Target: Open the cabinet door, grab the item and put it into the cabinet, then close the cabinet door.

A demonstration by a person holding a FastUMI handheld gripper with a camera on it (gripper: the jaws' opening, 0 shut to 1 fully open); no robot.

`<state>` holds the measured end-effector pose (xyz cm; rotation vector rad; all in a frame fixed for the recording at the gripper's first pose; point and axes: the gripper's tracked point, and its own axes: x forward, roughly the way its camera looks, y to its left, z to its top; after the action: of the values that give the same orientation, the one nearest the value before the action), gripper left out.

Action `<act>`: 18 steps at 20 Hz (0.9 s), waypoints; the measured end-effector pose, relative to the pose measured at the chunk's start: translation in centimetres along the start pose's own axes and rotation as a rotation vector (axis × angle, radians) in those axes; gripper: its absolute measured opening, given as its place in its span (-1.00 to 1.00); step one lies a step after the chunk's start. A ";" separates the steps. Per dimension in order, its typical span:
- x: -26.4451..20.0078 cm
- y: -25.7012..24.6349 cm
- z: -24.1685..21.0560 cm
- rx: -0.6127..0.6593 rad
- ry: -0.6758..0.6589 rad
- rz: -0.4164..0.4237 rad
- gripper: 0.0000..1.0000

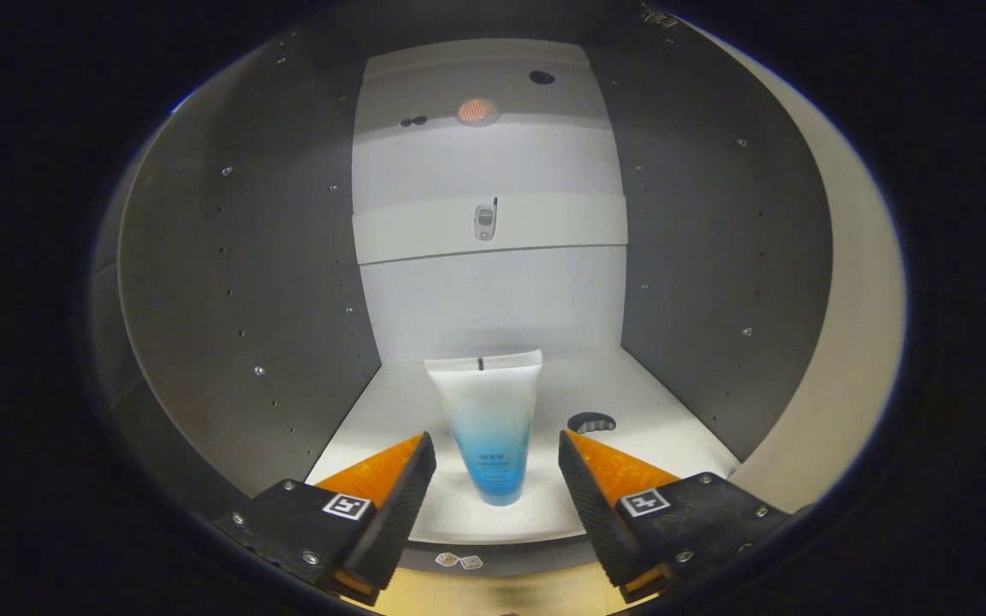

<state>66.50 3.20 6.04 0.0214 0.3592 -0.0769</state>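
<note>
Progress was judged to be well past the halfway mark. The cabinet [288, 282] was seen open, and the tube [490, 423] had already been set on its pale bottom shelf [656, 445], standing cap down with its crimped end up. It was framed between the two fingers but slightly ahead of them, with clear gaps on both sides, so no contact was made. The gripper [497, 466] was held with its fingers wide apart and nothing clamped. What was left, by this reading, was to draw back out of the opening and shut the door [852, 342], whose pale face was seen standing open at the right.

Room inside was bounded by the two dark side walls, left and right, and by an upper shelf [424, 235] well above the tube, on which a small phone-like object [485, 222] lay. A dark cut-out [591, 422] was noted in the shelf floor just right of the tube. The front lip of the shelf ran directly under the fingertips. A straight retreat was judged to be open, provided the tube was not brushed by either finger.
</note>
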 end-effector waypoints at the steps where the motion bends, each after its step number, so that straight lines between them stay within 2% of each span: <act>1: -0.5 0.0 0.2 0.000 -0.007 -0.002 0.87; 6: -5.1 0.0 0.7 -0.033 -0.054 0.008 0.87; 18: -21.4 -3.4 1.6 0.002 -0.198 0.047 0.87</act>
<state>46.79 1.28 15.03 0.0239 0.1606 -0.0322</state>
